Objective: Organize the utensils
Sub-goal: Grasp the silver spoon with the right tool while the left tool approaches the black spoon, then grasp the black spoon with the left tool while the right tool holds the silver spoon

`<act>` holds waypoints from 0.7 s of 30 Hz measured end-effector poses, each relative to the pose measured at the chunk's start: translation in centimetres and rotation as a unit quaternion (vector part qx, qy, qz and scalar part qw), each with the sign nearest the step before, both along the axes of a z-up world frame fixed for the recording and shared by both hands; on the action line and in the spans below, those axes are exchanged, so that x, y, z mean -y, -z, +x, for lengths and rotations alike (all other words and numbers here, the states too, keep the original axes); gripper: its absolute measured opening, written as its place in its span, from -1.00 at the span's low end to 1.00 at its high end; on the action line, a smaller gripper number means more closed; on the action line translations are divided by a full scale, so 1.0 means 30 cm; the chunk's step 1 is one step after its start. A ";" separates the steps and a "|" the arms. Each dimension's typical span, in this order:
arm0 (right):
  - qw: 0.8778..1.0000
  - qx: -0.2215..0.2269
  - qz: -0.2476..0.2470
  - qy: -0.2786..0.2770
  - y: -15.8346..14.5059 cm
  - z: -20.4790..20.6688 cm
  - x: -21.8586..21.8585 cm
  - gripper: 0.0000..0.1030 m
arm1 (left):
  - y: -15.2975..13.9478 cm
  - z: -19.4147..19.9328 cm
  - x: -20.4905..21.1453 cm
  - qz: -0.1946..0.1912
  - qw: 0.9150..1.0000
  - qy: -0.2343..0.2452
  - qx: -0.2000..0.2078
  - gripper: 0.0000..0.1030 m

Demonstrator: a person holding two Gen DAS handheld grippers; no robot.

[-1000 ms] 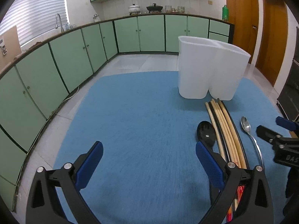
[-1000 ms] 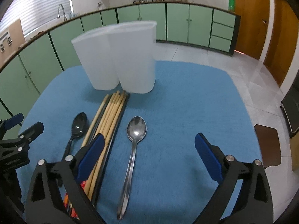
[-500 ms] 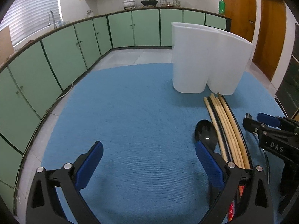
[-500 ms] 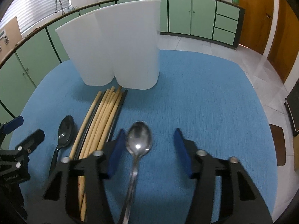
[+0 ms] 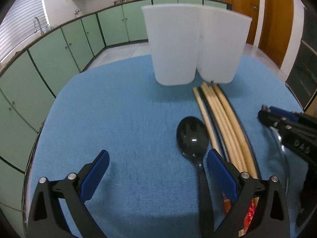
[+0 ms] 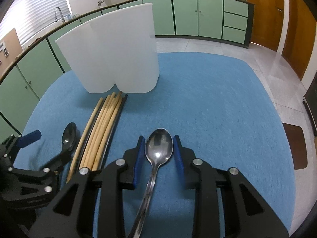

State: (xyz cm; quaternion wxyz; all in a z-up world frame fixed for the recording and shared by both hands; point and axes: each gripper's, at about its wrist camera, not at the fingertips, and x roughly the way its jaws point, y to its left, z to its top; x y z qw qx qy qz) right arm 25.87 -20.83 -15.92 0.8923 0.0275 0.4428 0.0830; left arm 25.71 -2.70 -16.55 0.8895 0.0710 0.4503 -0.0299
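A metal spoon (image 6: 158,148) lies on the blue mat (image 6: 218,109), bowl pointing away. My right gripper (image 6: 159,144) straddles its neck; the jaws are closing and the pads stand close beside the spoon without pressing it. A black spoon (image 5: 192,134) lies left of several wooden and dark chopsticks (image 5: 223,119). My left gripper (image 5: 158,154) is open, low over the mat, with the black spoon's handle just inside its right finger (image 5: 220,170). A white two-part holder (image 5: 178,49) stands upright behind the chopsticks.
The mat covers a round table whose edge (image 5: 37,138) runs close on the left. Green cabinets (image 5: 59,59) curve around the room. A brown seat (image 6: 293,144) stands beyond the table's right side, and wooden doors (image 6: 263,13) are at the back right.
The right gripper's jaws narrowed from wide open to close around the metal spoon. The left gripper moved forward and down toward the black spoon, still open.
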 end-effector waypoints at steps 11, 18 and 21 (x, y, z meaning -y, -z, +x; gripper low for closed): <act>1.000 0.001 -0.009 0.001 0.013 -0.006 -0.012 -0.45 | 0.010 0.037 -0.050 -0.002 1.000 -0.021 0.000 0.90; 1.000 -0.002 -0.024 -0.007 0.009 0.001 -0.032 -0.42 | -0.033 0.054 -0.081 -0.047 0.999 -0.008 0.001 0.88; 1.000 -0.009 -0.017 -0.005 0.001 0.016 -0.026 -0.28 | -0.046 0.062 -0.080 -0.057 0.998 -0.012 0.002 0.88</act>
